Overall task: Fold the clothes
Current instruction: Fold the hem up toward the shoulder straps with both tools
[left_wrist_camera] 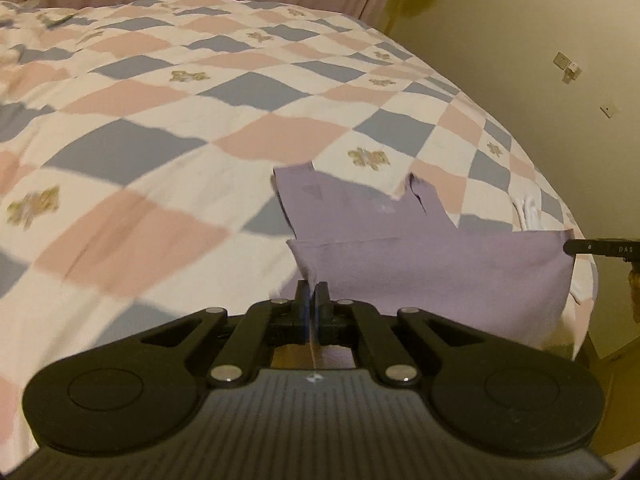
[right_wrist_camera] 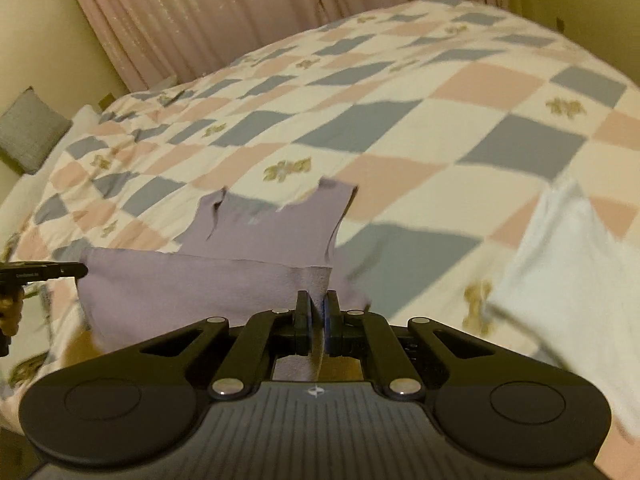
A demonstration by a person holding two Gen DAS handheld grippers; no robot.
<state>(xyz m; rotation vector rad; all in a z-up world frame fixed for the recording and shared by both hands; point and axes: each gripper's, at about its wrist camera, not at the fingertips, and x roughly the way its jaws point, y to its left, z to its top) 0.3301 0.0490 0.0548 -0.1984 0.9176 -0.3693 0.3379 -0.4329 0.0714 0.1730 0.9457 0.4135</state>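
Above the checkered quilt (left_wrist_camera: 160,152), left claw (left_wrist_camera: 312,294) and right claw (right_wrist_camera: 318,304) each pinch the lilac garment's (left_wrist_camera: 420,264) hem, held level.

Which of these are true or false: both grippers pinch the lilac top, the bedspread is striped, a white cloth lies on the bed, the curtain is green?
1. Both the left gripper and right gripper are shut on the lilac sleeveless top: true.
2. The bedspread is striped: false, it is checked in pink, blue and white.
3. A white cloth lies on the bed: true.
4. The curtain is green: false, it is pink.
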